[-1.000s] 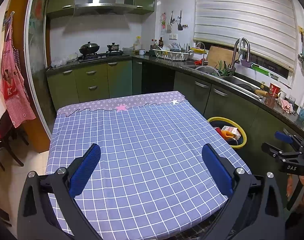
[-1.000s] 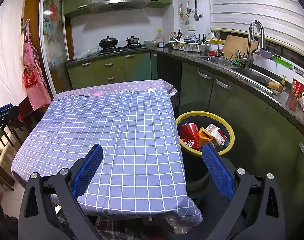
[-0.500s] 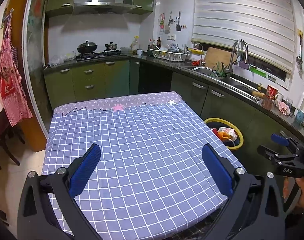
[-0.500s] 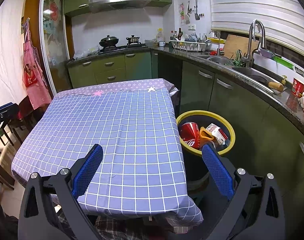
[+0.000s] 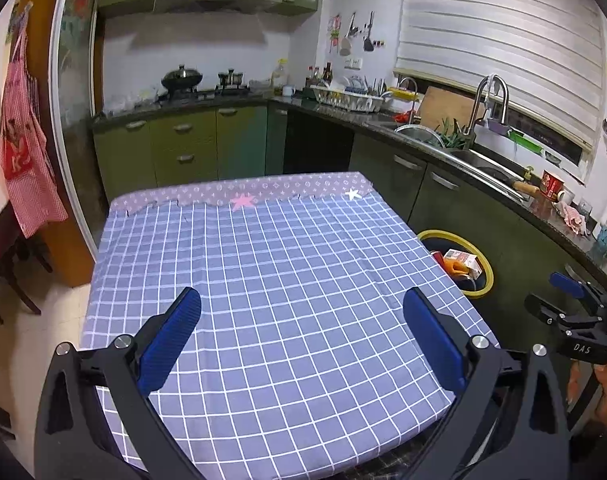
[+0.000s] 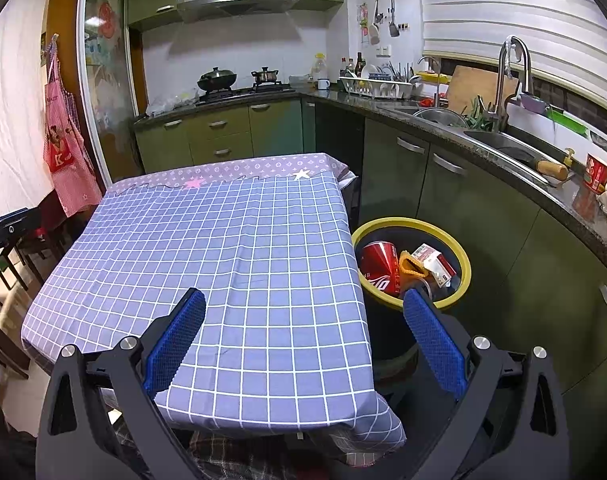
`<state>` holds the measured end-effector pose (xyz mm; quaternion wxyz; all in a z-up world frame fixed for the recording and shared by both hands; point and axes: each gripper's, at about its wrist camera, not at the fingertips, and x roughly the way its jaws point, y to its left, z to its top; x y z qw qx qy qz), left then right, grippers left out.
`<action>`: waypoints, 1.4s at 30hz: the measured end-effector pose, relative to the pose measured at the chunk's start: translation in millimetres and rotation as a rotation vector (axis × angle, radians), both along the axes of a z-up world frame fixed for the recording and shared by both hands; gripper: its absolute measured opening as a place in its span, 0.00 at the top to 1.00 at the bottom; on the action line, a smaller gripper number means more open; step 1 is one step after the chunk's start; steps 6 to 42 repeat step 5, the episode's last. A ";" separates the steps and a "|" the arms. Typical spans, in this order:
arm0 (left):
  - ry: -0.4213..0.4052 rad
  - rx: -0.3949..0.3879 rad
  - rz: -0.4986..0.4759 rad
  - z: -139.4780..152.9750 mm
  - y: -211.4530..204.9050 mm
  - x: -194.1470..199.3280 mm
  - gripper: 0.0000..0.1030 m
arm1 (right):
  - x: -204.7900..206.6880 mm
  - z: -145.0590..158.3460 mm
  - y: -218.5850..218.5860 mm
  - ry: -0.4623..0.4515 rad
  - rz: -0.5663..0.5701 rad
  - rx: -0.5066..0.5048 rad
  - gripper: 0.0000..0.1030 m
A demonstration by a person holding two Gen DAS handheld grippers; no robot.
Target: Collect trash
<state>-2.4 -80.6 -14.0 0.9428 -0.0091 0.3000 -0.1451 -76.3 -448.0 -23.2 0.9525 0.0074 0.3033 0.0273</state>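
A black bin with a yellow rim (image 6: 461, 254) stands on the floor right of the table; it also shows in the left wrist view (image 5: 485, 268). Inside lie a red soda can (image 6: 377, 266), an orange wrapper (image 6: 411, 270) and a small red-and-white carton (image 6: 435, 260). The table with the blue checked cloth (image 5: 263, 280) carries no trash. My left gripper (image 5: 301, 340) is open and empty above the table's near part. My right gripper (image 6: 303, 342) is open and empty above the table's near right corner, beside the bin.
Green kitchen cabinets and a dark counter with a sink (image 6: 499, 144) run along the right and back. A stove with pots (image 5: 191, 84) is at the back. A pink apron (image 5: 23, 160) hangs at the left, with dark chairs (image 5: 7, 272) below.
The left gripper has drawn back and turned slightly left, so the table and bin look a little farther away. The right gripper has hardly moved. Both stay open.
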 end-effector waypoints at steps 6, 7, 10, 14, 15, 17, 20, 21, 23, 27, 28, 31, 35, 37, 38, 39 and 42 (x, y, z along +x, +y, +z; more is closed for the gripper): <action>0.061 0.013 0.021 -16.0 8.1 29.1 0.06 | 32.4 -7.6 5.1 0.048 0.037 -0.005 0.05; 0.061 0.013 0.021 -16.0 8.1 29.1 0.06 | 32.4 -7.6 5.1 0.048 0.037 -0.005 0.05; 0.061 0.013 0.021 -16.0 8.1 29.1 0.06 | 32.4 -7.6 5.1 0.048 0.037 -0.005 0.05; 0.061 0.013 0.021 -16.0 8.1 29.1 0.06 | 32.4 -7.6 5.1 0.048 0.037 -0.005 0.05; 0.061 0.013 0.021 -16.0 8.1 29.1 0.06 | 32.4 -7.6 5.1 0.048 0.037 -0.005 0.05; 0.061 0.013 0.021 -16.0 8.1 29.1 0.06 | 32.4 -7.6 5.1 0.048 0.037 -0.005 0.05; 0.061 0.013 0.021 -16.0 8.1 29.1 0.06 | 32.4 -7.6 5.1 0.048 0.037 -0.005 0.05; 0.061 0.013 0.021 -16.0 8.1 29.1 0.06 | 32.4 -7.6 5.1 0.048 0.037 -0.005 0.05; 0.061 0.013 0.021 -16.0 8.1 29.1 0.06 | 32.4 -7.6 5.1 0.048 0.037 -0.005 0.05; 0.061 0.013 0.021 -16.0 8.1 29.1 0.06 | 32.4 -7.6 5.1 0.048 0.037 -0.005 0.05; 0.061 0.013 0.021 -16.0 8.1 29.1 0.06 | 32.4 -7.6 5.1 0.048 0.037 -0.005 0.05; 0.061 0.013 0.021 -16.0 8.1 29.1 0.06 | 32.4 -7.6 5.1 0.048 0.037 -0.005 0.05; 0.061 0.013 0.021 -16.0 8.1 29.1 0.06 | 32.4 -7.6 5.1 0.048 0.037 -0.005 0.05; 0.061 0.013 0.021 -16.0 8.1 29.1 0.06 | 32.4 -7.6 5.1 0.048 0.037 -0.005 0.05; 0.061 0.013 0.021 -16.0 8.1 29.1 0.06 | 32.4 -7.6 5.1 0.048 0.037 -0.005 0.05; 0.061 0.013 0.021 -16.0 8.1 29.1 0.06 | 32.4 -7.6 5.1 0.048 0.037 -0.005 0.05; 0.061 0.013 0.021 -16.0 8.1 29.1 0.06 | 32.4 -7.6 5.1 0.048 0.037 -0.005 0.05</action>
